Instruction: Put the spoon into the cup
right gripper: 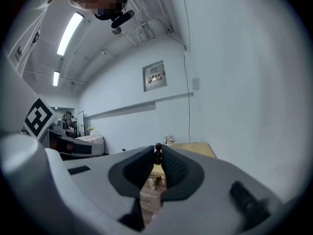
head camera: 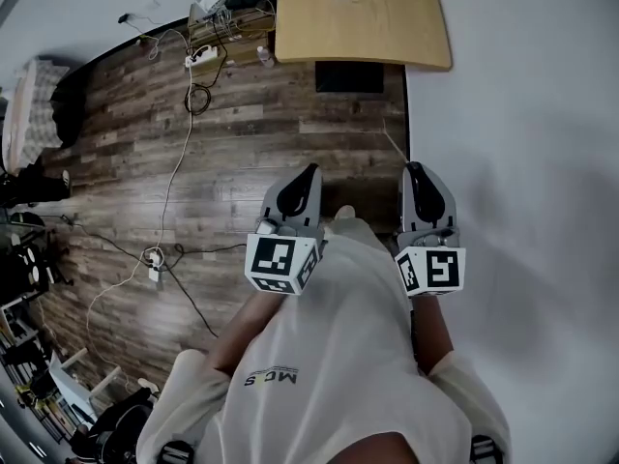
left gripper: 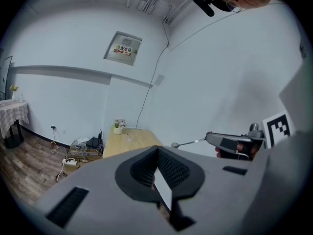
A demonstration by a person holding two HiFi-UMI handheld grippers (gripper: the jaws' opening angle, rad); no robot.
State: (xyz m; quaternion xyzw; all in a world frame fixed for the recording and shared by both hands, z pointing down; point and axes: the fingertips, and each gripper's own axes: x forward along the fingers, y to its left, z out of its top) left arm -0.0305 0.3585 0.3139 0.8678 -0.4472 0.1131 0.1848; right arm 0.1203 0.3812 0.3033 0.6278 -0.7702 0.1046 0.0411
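Over the floor (head camera: 251, 133), right gripper (right gripper: 157, 154) pinches one spoon (left gripper: 190, 142); left gripper (left gripper: 157, 151) closed.

Thin metal spoon (left gripper: 188, 142) clamped in the right tool (right gripper: 157, 151).

Left gripper (head camera: 308, 177) sits beside right gripper (head camera: 416, 174), table (head camera: 363, 27) ahead against wall (head camera: 522, 114).

The floor (head camera: 242, 133) is viewed steeply from head height; both gripper views are aimed across the room toward the distant tabletop (left gripper: 129, 141), shared by all three.
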